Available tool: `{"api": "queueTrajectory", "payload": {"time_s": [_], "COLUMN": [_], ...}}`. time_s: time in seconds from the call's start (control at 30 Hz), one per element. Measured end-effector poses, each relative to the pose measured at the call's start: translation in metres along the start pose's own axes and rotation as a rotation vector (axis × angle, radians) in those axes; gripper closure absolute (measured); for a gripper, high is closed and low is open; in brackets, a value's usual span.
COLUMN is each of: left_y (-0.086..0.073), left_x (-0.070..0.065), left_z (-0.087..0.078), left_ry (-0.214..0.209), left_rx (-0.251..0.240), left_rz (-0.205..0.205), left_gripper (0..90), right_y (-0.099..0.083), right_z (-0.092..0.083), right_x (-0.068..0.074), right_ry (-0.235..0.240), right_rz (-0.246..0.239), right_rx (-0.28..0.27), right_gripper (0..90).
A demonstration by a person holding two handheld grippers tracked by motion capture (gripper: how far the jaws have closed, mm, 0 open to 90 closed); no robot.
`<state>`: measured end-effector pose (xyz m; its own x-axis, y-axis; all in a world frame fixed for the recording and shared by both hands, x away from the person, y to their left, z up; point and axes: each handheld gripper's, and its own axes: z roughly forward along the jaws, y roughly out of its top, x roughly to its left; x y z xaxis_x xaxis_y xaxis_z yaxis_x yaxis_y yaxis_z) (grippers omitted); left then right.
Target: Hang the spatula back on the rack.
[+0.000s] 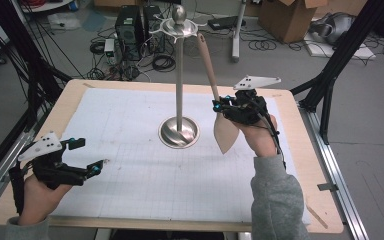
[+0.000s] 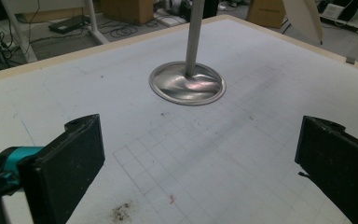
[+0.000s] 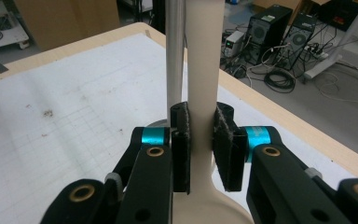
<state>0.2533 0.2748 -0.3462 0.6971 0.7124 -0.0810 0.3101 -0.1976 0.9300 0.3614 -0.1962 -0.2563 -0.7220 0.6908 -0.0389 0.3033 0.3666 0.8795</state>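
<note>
The left gripper [image 1: 92, 162] rests at 8 o'clock on the table [image 1: 75, 92], jaws spread wide with nothing between them, pointed toward the stand base [image 2: 187, 84].

The right gripper [image 1: 219, 106], at 3 o'clock of the base, is clamped on the neck of a wooden spatula [image 1: 225, 131]. In the right gripper view both pads [image 3: 182, 142] press the handle [image 3: 205, 60] just above where it widens into the blade. The spatula is held clear of the grid mat [image 1: 145, 170], blade down, handle tilted up toward 11 o'clock, its tip near the hook ring [image 1: 179, 27] atop the utensil stand [image 1: 179, 80].

Step in hand, as judged: hang the spatula on the stand.

1. Maintain the grip at the neck; a slack hold could let the blade swing.
2. Lift the handle end to a hook; whether it has a hanging hole cannot be told.
3. Keep the handle off the pole [image 3: 175, 51], which runs just beside it.
4. Release only when the hook bears the weight.
5. Leave the left gripper parked unless the stand tips.
</note>
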Motion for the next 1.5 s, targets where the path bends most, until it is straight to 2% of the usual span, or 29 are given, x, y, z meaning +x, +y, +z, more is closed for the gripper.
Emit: {"api": "queueTrajectory", "payload": {"time_s": [0.43, 0.93, 1.1, 1.5], "left_y": [-0.001, -0.001, -0.001, -0.001], "left_x": [0.001, 0.001, 0.001, 0.001], "left_z": [-0.005, -0.007, -0.008, -0.009], "left_ry": [0.005, 0.01, 0.013, 0.015], "left_rx": [-0.009, -0.009, -0.011, -0.012], "left_rz": [-0.007, -0.007, -0.005, -0.004], "left_gripper": [1.7, 1.7, 1.7, 1.7], "right_y": [0.006, 0.007, 0.008, 0.011], "right_z": [0.022, 0.04, 0.048, 0.06], "right_x": [0.0, -0.001, -0.002, 0.0], "right_ry": [-0.001, 0.018, 0.046, 0.053], "right_rz": [-0.012, -0.014, -0.005, 0.0], "right_rx": [0.027, 0.008, -0.005, -0.015], "right_gripper": [78.2, 78.1, 78.1, 78.0]}}
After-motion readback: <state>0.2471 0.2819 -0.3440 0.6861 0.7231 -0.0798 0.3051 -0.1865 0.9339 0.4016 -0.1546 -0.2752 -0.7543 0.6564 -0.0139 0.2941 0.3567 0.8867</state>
